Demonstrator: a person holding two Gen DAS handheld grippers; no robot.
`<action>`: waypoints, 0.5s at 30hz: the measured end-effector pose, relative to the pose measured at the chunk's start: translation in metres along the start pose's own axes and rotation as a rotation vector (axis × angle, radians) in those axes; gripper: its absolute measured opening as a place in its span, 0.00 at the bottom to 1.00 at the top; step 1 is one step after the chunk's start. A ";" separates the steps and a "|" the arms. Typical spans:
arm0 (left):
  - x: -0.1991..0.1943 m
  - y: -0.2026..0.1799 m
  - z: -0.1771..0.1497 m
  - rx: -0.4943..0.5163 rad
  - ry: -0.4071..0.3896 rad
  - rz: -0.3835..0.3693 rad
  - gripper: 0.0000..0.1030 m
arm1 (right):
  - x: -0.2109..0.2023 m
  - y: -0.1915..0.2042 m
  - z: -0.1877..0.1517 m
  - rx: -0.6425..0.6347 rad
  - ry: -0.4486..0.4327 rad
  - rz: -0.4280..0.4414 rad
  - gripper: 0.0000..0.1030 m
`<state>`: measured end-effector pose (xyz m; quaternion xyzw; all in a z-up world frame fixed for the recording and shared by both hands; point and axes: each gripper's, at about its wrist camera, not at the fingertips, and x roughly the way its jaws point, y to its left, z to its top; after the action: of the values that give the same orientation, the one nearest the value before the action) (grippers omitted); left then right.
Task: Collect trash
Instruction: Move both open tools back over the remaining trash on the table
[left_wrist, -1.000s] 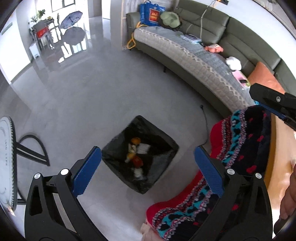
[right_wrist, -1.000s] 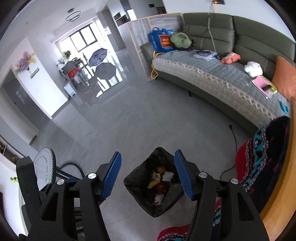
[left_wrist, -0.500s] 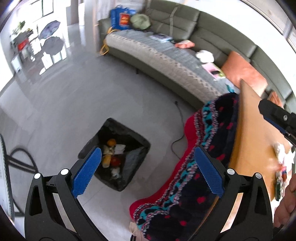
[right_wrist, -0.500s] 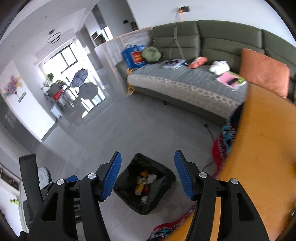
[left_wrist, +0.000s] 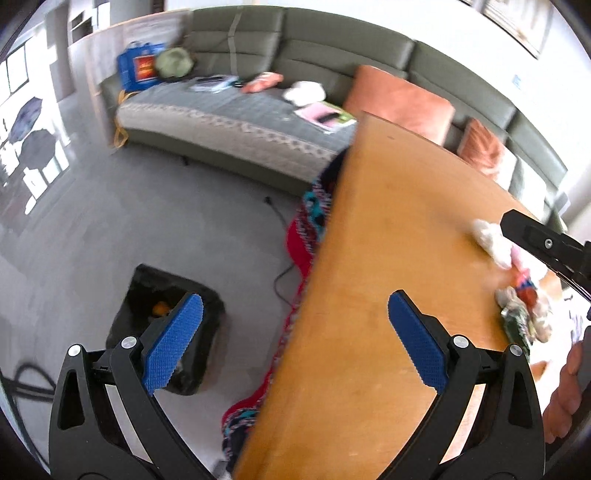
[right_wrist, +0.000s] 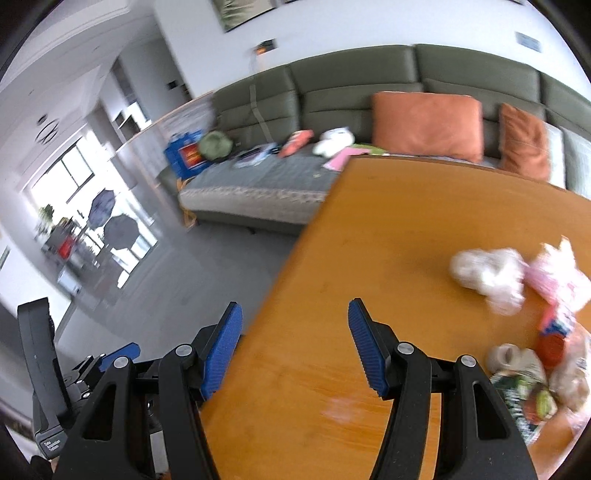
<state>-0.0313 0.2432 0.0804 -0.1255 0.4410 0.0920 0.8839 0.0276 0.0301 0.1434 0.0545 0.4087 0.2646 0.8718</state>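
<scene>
**A:** Your view has swung off the floor. A second ago both cameras looked down into the black trash bin (left_wrist: 166, 325); now it sits low on the left of the left wrist view, partly behind a blue pad, and the right wrist view has lost it altogether. The wooden table (left_wrist: 388, 295) fills the middle instead.

**B:** So what does that mean for the job?

**A:** I'd say you have finished a drop and are heading back for more. The bin already has scraps in it, something orange showing, and the next load is waiting on the table.

**B:** Where exactly?

**A:** On the right side of the tabletop: a crumpled white tissue (right_wrist: 487, 277), a pink wrapper (right_wrist: 554, 280) just beside it, and below those a small heap of packets (right_wrist: 532, 384). All of it is blurred, so I can't name each piece.

**B:** And my grippers?

**A:** Your left gripper (left_wrist: 295, 339) has its jaws wide apart, with nothing between them. Your right gripper (right_wrist: 293, 347) stands about half open, also empty, hovering over bare table short of the trash. Neither touches anything.
</scene>
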 end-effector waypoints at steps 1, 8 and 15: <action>0.001 -0.008 0.000 0.011 0.001 -0.006 0.94 | -0.005 -0.012 0.000 0.014 -0.007 -0.012 0.59; 0.010 -0.072 0.005 0.097 0.003 -0.061 0.94 | -0.030 -0.078 0.004 0.063 -0.044 -0.073 0.59; 0.027 -0.138 0.009 0.159 0.018 -0.108 0.94 | -0.054 -0.157 0.008 0.108 -0.056 -0.167 0.59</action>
<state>0.0295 0.1156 0.0830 -0.0791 0.4473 0.0079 0.8908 0.0706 -0.1300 0.1366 0.0747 0.4011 0.1670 0.8976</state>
